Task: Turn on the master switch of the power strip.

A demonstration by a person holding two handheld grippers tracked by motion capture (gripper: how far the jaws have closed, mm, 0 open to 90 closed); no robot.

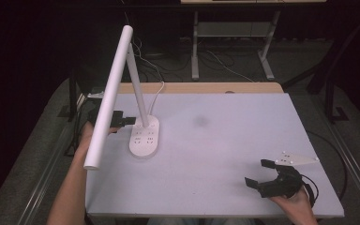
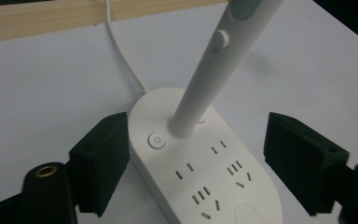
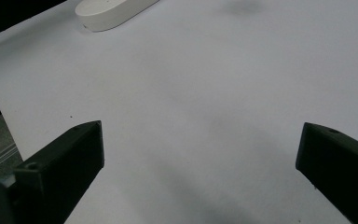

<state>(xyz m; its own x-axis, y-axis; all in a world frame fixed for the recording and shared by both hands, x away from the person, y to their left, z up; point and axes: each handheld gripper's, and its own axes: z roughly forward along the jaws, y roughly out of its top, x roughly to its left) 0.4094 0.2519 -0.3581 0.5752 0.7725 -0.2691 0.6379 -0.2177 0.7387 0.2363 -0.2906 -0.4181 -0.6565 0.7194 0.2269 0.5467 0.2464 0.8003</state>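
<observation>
A white desk lamp stands on the table's left half. Its oval base [image 1: 145, 136] carries several sockets and a round power button [image 2: 156, 140]. A slanted stem [image 1: 138, 89] rises to a long white tube head [image 1: 108, 96]. My left gripper [image 1: 124, 121] is open at the base's left side, partly hidden behind the tube head. In the left gripper view its black jaws stand wide on either side of the base [image 2: 205, 172], not touching it. My right gripper [image 1: 259, 173] rests open near the front right corner, nothing between its jaws. The base's end [image 3: 114, 11] shows far off.
The table top [image 1: 215, 140] is white, with a wooden strip [image 1: 201, 87] along its far edge. The lamp's white cord [image 1: 158, 93] runs over that edge. A faint dark smudge [image 1: 200, 121] marks the middle. Desk legs and cables lie on the floor behind.
</observation>
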